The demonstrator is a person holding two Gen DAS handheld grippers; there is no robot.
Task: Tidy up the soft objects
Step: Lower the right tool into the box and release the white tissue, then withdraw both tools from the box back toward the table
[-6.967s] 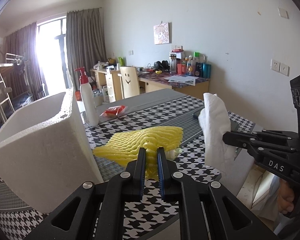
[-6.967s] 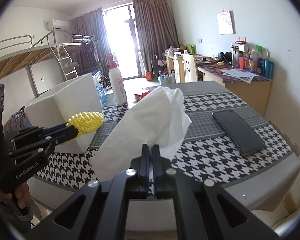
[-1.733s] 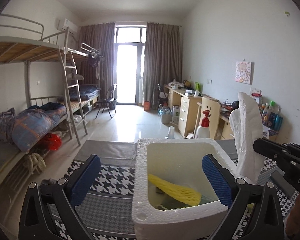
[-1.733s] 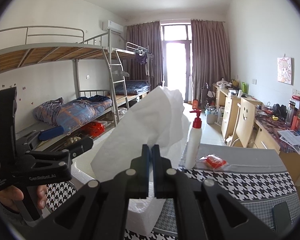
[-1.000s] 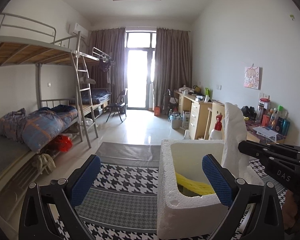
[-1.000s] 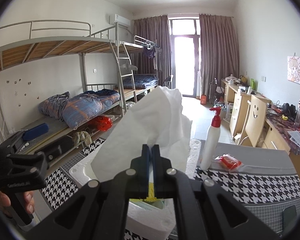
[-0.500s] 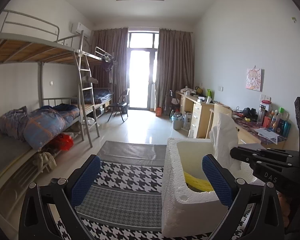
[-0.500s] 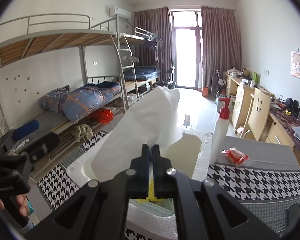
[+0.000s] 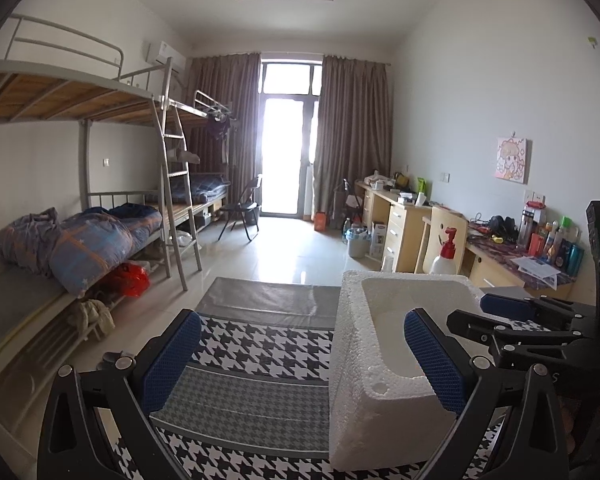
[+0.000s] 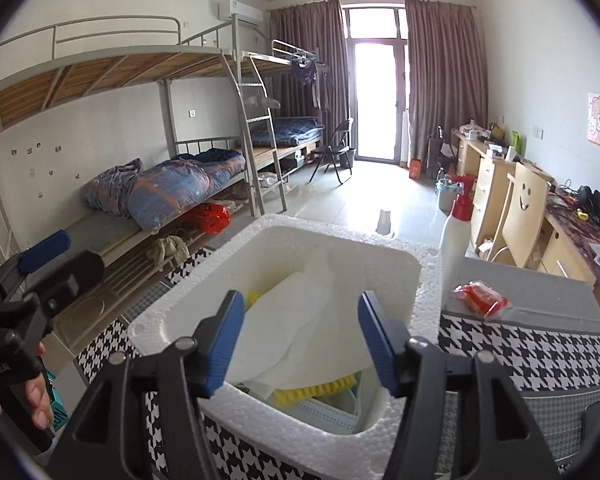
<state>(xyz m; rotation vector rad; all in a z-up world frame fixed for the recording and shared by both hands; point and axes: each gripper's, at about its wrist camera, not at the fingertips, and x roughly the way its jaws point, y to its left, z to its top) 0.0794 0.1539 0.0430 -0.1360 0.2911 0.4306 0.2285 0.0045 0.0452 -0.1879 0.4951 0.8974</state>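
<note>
Released since half a second earlier, the tissue lay in the foam box atop the yellow sponge. Right gripper hung spread above it; left gripper stood wide, empty, beside the box on the counter.

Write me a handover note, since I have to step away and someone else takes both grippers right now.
Left gripper: open, empty, held beside the foam box.
Right gripper: open, empty, above the box opening.
White tissue lies inside the box on top of the yellow foam net; a blue face mask sits under them.
Done: both soft items are in the box.
Left: a red packet and a pump bottle are on the table by the box; whether they belong to the job is unclear.
</note>
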